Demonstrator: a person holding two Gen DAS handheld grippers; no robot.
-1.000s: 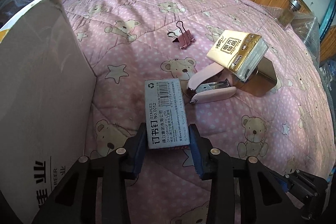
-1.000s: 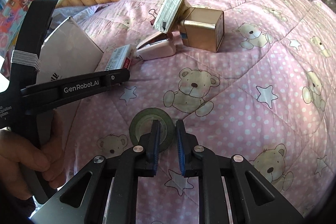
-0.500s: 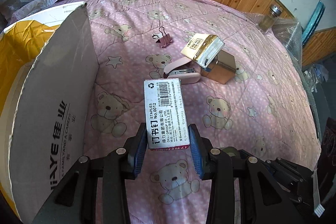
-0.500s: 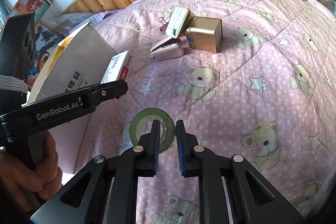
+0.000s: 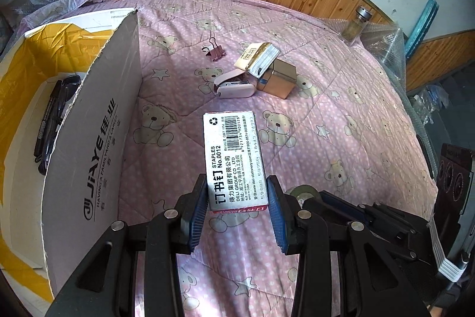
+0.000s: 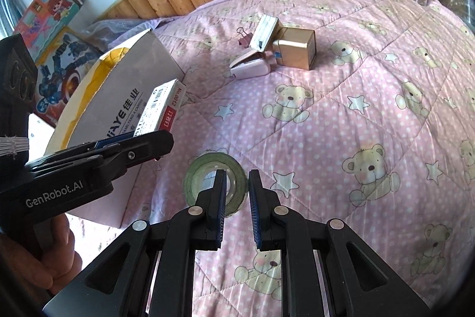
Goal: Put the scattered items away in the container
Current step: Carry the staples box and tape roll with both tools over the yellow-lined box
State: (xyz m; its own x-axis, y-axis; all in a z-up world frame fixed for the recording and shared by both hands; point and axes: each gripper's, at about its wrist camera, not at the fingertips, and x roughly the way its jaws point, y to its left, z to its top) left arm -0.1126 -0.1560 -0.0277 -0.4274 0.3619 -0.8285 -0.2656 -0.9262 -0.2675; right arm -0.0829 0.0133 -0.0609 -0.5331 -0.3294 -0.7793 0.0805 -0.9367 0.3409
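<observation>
My left gripper (image 5: 237, 189) is shut on a grey staples box (image 5: 231, 156), held in the air above the pink bedspread, just right of the carton's wall. The white cardboard carton (image 5: 98, 121) with a yellow lining stands open at the left; dark pens (image 5: 50, 115) lie inside. From the right wrist, the staples box (image 6: 161, 109) hangs beside the carton (image 6: 124, 85). My right gripper (image 6: 236, 186) is shut on the wall of a green tape roll (image 6: 202, 168), one finger inside the ring. The tape roll (image 5: 302, 190) also peeks out behind my left fingers.
A pink stapler (image 5: 234, 86), a tissue pack (image 5: 258, 58) leaning on a gold box (image 5: 277, 77), and a pink binder clip (image 5: 215, 52) lie mid-bed. A glass bottle (image 5: 354, 25) stands at the far right corner. A hand (image 6: 56, 257) holds the left gripper.
Both grippers have risen and drawn back from the bedspread. The staples box has come up off the quilt, and the carton's inside now shows. The tape roll stays in the right fingers.
</observation>
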